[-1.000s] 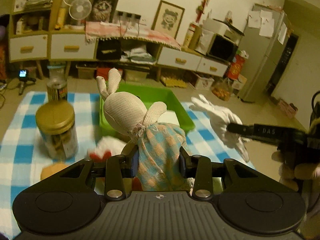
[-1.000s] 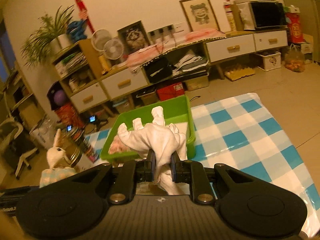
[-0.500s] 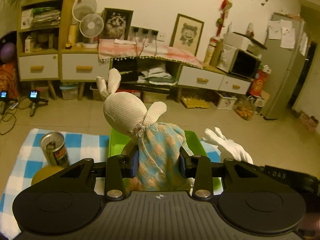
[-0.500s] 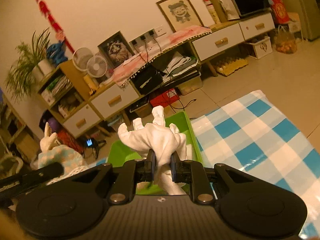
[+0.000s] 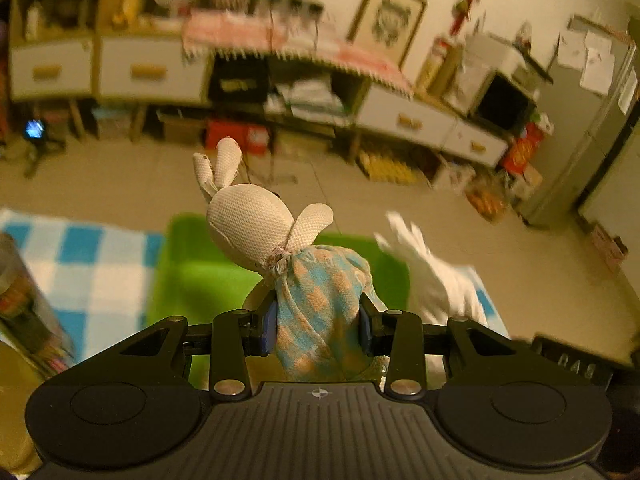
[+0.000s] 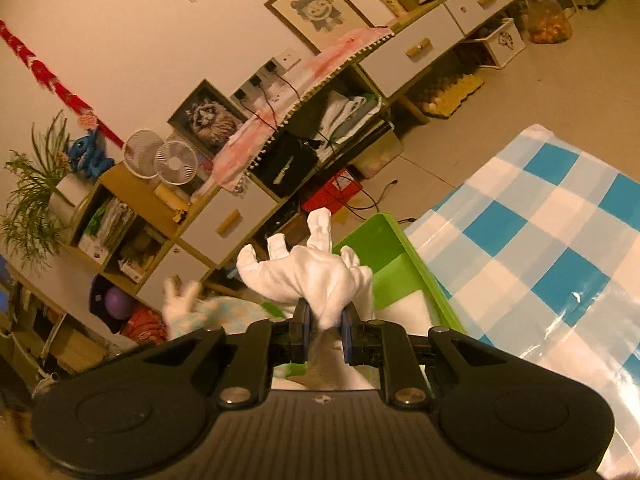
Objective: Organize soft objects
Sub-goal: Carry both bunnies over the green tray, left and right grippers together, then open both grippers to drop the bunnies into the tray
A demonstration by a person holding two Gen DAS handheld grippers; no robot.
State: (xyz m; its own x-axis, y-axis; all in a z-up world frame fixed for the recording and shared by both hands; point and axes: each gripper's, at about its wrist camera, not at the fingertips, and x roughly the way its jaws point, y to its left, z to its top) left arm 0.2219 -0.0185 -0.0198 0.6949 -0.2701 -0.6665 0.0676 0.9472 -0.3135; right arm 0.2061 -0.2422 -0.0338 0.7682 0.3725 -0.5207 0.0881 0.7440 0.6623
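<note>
While my left gripper (image 5: 318, 330) is clamped on the checked dress of the rabbit doll (image 5: 280, 248) at the lower middle of the left wrist view, the doll's mesh head and ears rise toward the centre of the frame. My right gripper (image 6: 323, 330) pinches a white glove (image 6: 312, 272) by its cuff, low in the middle of the right wrist view, the glove's fingers splayed upward.

Just behind the doll sits the green bin (image 5: 192, 276), spread across the middle of the left view on the blue-and-white checked cloth (image 5: 80, 264). The glove shows again, blurred, at the right of that view (beside the bin's right end). In the right view the bin's wall (image 6: 384, 248) stands just behind the glove, with the cloth filling the right side, and the doll appears blurred at lower left.

At the left edge of the left view stands a can (image 5: 24, 312), blurred. Farther back, along the top of both frames, runs a low cabinet (image 5: 152, 72) with white drawers, with a framed picture (image 5: 386, 24) on the wall.
</note>
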